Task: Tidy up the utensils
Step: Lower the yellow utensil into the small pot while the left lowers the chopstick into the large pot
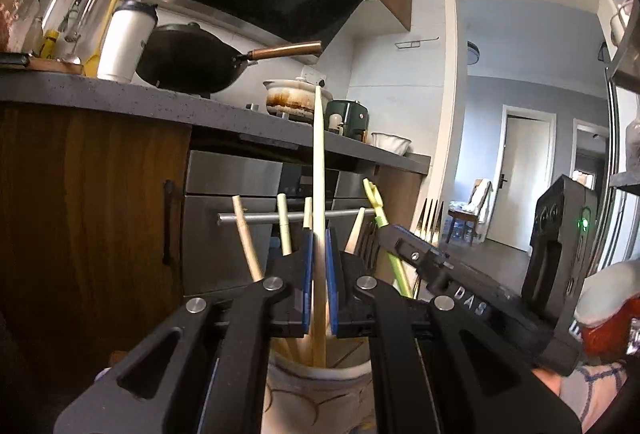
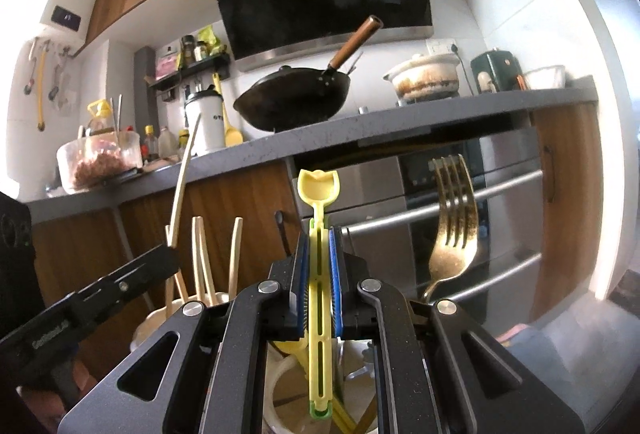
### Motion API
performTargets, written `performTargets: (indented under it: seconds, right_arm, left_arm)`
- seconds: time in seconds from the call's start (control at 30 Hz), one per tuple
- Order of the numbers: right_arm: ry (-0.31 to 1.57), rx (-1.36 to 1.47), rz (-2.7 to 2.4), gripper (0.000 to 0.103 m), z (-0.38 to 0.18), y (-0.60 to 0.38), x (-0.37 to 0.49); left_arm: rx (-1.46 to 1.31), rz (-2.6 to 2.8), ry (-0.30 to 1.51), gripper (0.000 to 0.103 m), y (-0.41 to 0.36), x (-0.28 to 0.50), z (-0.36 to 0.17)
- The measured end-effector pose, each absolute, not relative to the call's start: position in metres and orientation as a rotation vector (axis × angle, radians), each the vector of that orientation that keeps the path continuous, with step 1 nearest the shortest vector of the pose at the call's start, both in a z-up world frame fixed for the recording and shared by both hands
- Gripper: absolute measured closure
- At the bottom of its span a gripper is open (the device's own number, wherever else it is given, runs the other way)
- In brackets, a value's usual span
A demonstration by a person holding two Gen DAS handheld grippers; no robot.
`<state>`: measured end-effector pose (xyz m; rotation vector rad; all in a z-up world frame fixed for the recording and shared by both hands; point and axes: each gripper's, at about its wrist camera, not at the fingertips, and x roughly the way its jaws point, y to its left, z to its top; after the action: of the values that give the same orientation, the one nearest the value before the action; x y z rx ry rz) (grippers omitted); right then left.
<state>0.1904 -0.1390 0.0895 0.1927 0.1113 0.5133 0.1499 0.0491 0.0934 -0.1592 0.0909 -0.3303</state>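
Observation:
My left gripper [image 1: 319, 246] is shut on a long pale chopstick [image 1: 319, 162] that stands upright out of a white patterned holder [image 1: 316, 394]. Several other chopsticks [image 1: 248, 238] lean in that holder. My right gripper [image 2: 319, 250] is shut on a yellow-green plastic utensil [image 2: 319, 194] with a small scoop end, held upright over a white cup [image 2: 288, 374]. A gold fork [image 2: 454, 230] stands in that cup to the right. The left gripper also shows in the right wrist view [image 2: 170, 254], holding the chopstick [image 2: 182, 186]. The right gripper shows in the left wrist view [image 1: 384, 230].
A grey countertop [image 2: 360, 126] runs behind, carrying a black wok [image 2: 296, 102], a white tumbler [image 2: 206, 122], a stained pot [image 2: 424, 78] and jars. Wooden cabinets and a steel oven with bar handles [image 2: 460, 206] stand below. A doorway [image 1: 524, 170] opens at right.

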Motion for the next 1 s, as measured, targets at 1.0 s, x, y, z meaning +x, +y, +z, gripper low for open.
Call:
performTargets:
  seconds: [1.0]
  right_arm:
    - [0.257,0.097,0.49,0.092,0.063,-0.15,0.162]
  left_arm:
    - [-0.102,-0.291,0.176,0.097,0.045,0.131,0.077]
